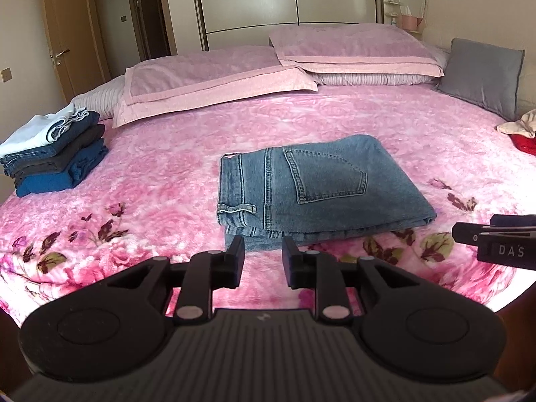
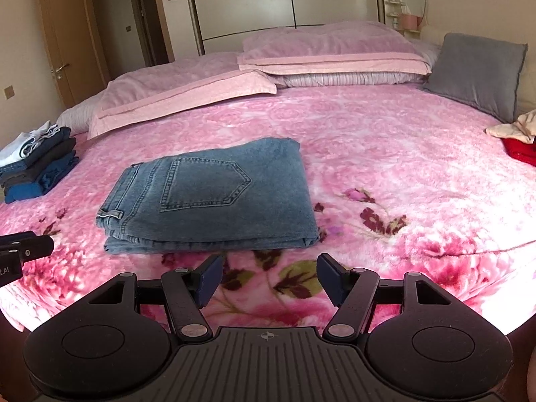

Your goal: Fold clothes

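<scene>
Jeans (image 1: 318, 187), folded into a thick rectangle with a back pocket facing up, are lying in the middle of the pink floral bed (image 1: 167, 181). Left tongs (image 1: 263, 258) are hovering just short of the denim's near edge, jaws parted a little and gripping nothing. Right tongs (image 2: 269, 278) are hanging over bare blanket near the same edge, spread wide and empty. A stack of folded clothes (image 1: 57, 154) is sitting well apart at the bed's left side
</scene>
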`<state>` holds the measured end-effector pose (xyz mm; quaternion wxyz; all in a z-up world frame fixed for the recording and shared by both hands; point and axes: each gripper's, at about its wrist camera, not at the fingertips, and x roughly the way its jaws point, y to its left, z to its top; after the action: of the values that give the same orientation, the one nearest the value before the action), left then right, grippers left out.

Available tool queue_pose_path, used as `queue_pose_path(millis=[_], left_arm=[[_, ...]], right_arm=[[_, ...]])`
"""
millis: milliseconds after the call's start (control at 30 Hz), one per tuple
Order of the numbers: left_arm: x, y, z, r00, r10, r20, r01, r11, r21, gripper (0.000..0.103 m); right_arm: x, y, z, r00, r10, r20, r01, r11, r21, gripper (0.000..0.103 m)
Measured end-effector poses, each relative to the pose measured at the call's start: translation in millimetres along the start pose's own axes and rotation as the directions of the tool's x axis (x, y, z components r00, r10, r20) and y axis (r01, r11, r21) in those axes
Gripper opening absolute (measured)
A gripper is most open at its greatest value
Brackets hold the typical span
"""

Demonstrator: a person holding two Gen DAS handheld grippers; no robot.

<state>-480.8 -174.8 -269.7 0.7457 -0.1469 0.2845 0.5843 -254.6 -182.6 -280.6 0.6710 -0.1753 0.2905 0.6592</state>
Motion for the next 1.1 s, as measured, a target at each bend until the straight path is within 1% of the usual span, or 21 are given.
queue_pose_path(millis=[233,333,467,600,700,733,767,800,900,967,1000,1067,1100], left_arm=[[3,9,-3,0.999,-0.034,0.003,0.034,0.999,-0.034,0.022],[12,14,-5,0.999,-0.051,-0.005,0.051,0.998,-0.049,0.022],[32,21,-8,0.996,-0.084,-0.024,0.082,0.993,-0.084,0.022],[62,37,-12,0.993,-0.109,-0.033,0.104,0.984,-0.142,0.022],[88,55,-7,0.991,-0.135,-0.010,0.130,0.973,-0.189,0.021],[98,61,-3,0.990,-0.142,-0.004,0.138,0.970,-0.202,0.020],[109,67,2,0.989,-0.146,-0.002,0.142,0.967,-0.209,0.015],[120,71,8,0.989,-0.149,0.000,0.145,0.966,-0.214,0.012],[156,80,30,0.984,-0.179,0.007,0.177,0.967,-0.181,0.011],[178,80,45,0.978,-0.208,-0.032,0.202,0.970,-0.133,0.011],[188,80,51,0.975,-0.212,-0.062,0.204,0.972,-0.113,0.011],[201,79,66,0.968,-0.209,-0.141,0.194,0.975,-0.111,0.011],[207,79,73,0.961,-0.208,-0.181,0.190,0.975,-0.113,0.011]], right_arm=[[1,9,1,1.000,-0.018,-0.006,0.018,0.999,-0.034,0.066],[5,10,-1,0.999,-0.033,-0.013,0.032,0.998,-0.049,0.066],[17,5,-4,0.997,-0.062,-0.037,0.060,0.997,-0.038,0.066],[34,-4,-7,0.998,-0.038,-0.040,0.040,0.999,0.032,0.066],[49,-13,-5,1.000,0.000,-0.013,0.001,0.995,0.095,0.066],[55,-14,-2,1.000,0.008,0.003,-0.008,0.995,0.104,0.066],[61,-14,2,1.000,0.007,0.019,-0.009,0.995,0.104,0.066],[69,-12,7,0.999,0.005,0.033,-0.008,0.995,0.098,0.066],[98,-6,27,0.998,0.000,0.065,-0.005,0.997,0.081,0.065],[120,-5,38,0.998,-0.004,0.064,-0.002,0.996,0.093,0.065],[130,-4,42,0.999,-0.006,0.041,0.001,0.994,0.105,0.065],[150,-5,51,0.999,-0.013,-0.047,0.019,0.991,0.130,0.065],[156,-5,57,0.994,-0.021,-0.103,0.035,0.991,0.132,0.065]])
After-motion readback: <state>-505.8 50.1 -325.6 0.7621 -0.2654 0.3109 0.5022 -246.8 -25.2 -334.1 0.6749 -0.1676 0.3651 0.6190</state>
